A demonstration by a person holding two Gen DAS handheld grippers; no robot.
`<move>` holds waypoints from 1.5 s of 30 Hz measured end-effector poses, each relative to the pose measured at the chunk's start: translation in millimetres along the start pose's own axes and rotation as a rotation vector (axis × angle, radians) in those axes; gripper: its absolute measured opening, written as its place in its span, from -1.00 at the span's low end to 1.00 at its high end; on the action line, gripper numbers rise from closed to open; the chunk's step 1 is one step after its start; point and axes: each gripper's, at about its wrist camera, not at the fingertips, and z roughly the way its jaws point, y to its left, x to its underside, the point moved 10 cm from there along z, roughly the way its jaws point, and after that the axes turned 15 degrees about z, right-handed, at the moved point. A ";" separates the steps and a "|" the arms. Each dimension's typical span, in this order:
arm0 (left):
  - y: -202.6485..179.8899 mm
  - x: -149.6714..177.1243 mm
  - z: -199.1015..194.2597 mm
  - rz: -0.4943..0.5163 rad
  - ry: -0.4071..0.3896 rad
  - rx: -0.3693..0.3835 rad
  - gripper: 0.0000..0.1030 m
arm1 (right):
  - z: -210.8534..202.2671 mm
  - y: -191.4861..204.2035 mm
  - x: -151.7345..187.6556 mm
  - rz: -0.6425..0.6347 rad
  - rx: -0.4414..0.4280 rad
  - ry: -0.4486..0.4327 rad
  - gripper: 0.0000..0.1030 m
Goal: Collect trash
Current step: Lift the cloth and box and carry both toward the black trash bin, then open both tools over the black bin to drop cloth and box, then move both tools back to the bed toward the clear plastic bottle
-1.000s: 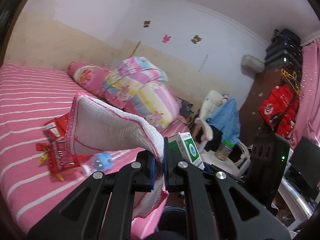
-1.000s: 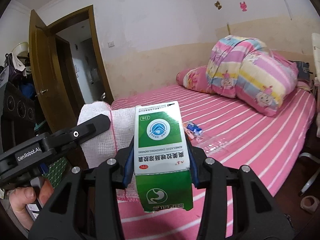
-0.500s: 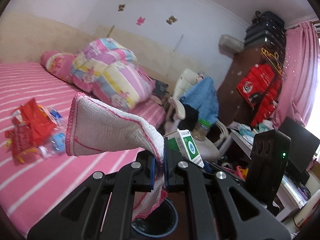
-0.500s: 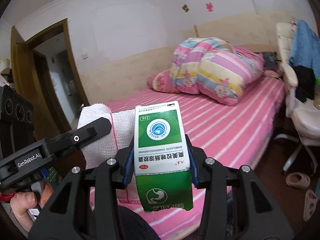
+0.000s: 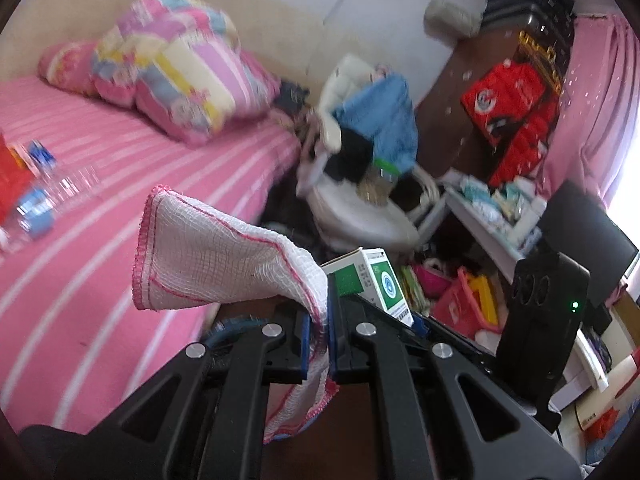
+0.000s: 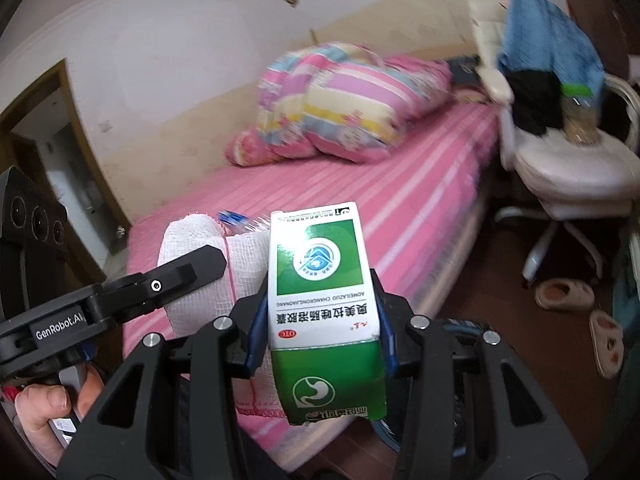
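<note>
Left wrist: left gripper point(image 5: 319, 344) pinches 1 cloth point(image 5: 224, 256); right gripper point(image 6: 320, 344) clamps 1 box point(image 6: 320, 280).

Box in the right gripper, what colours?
Green and white box, with a small red oval mark; clearest in the right wrist view.

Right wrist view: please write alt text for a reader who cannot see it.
The right tongs grip a green and white box above a pink striped bed. At left, the left tongs hold a white cloth.

Quilt point(image 5: 180, 60) on bed point(image 5: 120, 168), chair point(image 5: 360, 208) right of bed
</note>
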 end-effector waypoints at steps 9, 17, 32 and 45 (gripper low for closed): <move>11.3 55.0 111.4 -0.033 0.244 0.067 -0.88 | 48.4 -113.0 43.2 0.153 0.188 0.111 -0.14; 27.2 111.9 200.0 -0.025 0.500 0.084 -0.88 | 93.9 -177.8 84.1 0.244 0.311 0.232 -0.14; 56.9 151.2 245.4 -0.163 0.636 0.049 0.61 | 120.4 -222.1 108.0 0.165 0.519 0.270 0.69; 64.1 90.9 182.6 -0.221 0.428 -0.002 0.64 | 70.6 -156.4 54.4 0.127 0.444 0.130 0.73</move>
